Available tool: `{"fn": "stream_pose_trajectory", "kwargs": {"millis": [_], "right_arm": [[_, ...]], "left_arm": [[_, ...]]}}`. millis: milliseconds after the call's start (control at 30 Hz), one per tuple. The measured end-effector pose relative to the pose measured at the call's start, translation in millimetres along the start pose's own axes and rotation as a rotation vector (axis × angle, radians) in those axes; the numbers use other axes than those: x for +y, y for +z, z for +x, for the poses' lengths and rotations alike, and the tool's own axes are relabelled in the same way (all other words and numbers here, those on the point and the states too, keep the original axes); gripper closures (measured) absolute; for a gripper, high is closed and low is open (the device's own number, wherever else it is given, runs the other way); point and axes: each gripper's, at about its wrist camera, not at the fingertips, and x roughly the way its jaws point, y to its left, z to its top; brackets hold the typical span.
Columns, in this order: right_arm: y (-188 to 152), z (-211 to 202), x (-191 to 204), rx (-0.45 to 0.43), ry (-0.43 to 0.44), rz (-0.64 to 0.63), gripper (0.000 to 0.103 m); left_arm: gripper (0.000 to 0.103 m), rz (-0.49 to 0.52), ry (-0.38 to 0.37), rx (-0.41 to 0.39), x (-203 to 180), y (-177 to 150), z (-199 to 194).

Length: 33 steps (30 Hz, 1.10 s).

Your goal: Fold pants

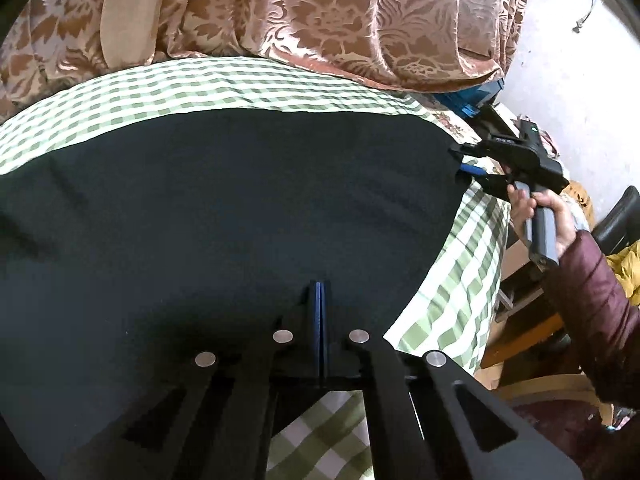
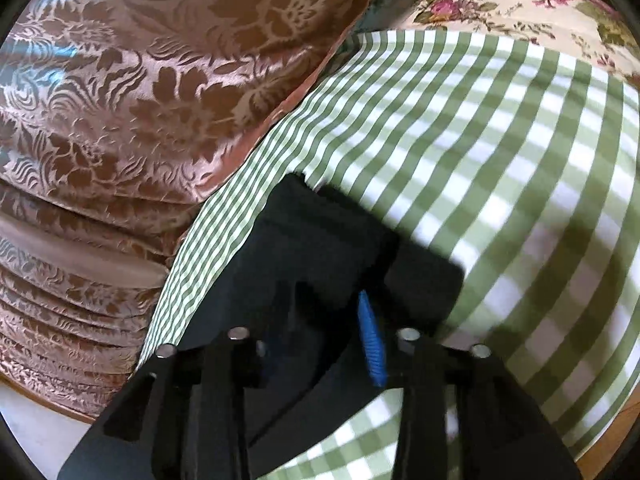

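The black pants (image 1: 224, 208) lie spread flat on the green checked cloth (image 1: 168, 84). My left gripper (image 1: 320, 300) is shut on the near edge of the pants, its blue pads pressed together. My right gripper (image 1: 464, 160) is at the far right corner of the pants, its jaws a little apart around the edge. In the right wrist view the right gripper (image 2: 320, 320) has the black pants (image 2: 320, 232) between its fingers, with one blue pad (image 2: 370, 340) showing; I cannot tell if it grips.
A brown floral bedspread (image 1: 320, 12) is heaped behind the checked cloth (image 2: 500, 160). A flowered pillow (image 2: 520, 0) lies beyond it. Wooden furniture (image 1: 532, 332) and a black chair (image 1: 620, 216) stand to the right of the bed.
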Motion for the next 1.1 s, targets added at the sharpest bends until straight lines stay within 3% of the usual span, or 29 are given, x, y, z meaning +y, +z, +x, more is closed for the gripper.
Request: {"fn": "stream_pose_trajectory", "kwargs": {"millis": [67, 267, 500, 733, 800, 967, 1100], "right_arm": [[3, -2, 7, -0.007, -0.017, -0.026, 0.096], [3, -42, 30, -0.073, -0.001, -0.116, 0.097], [-8, -24, -13, -0.009, -0.103, -0.035, 0.097], [-12, -28, -21, -0.041, -0.057, -0.011, 0.097], [-11, -25, -24, -0.023, -0.077, -0.002, 0.097], [-15, -22, -30, -0.011, -0.092, 0.013, 0.097], [-15, -23, -28, -0.003, -0.107, 0.007, 0.095]], "left_arm": [[0.103, 0.005, -0.015, -0.004, -1, 1, -3], [0.103, -0.012, -0.083, -0.032, 1, 2, -17], [0.103, 0.019, -0.147, 0.003, -8, -7, -25], [0.103, -0.02, -0.14, 0.061, -5, -14, -6], [0.103, -0.041, -0.143, 0.066, -1, -14, -4], [0.103, -0.046, -0.163, 0.056, -6, -15, -9], [0.103, -0.072, -0.165, 0.003, -3, -10, -19]]}}
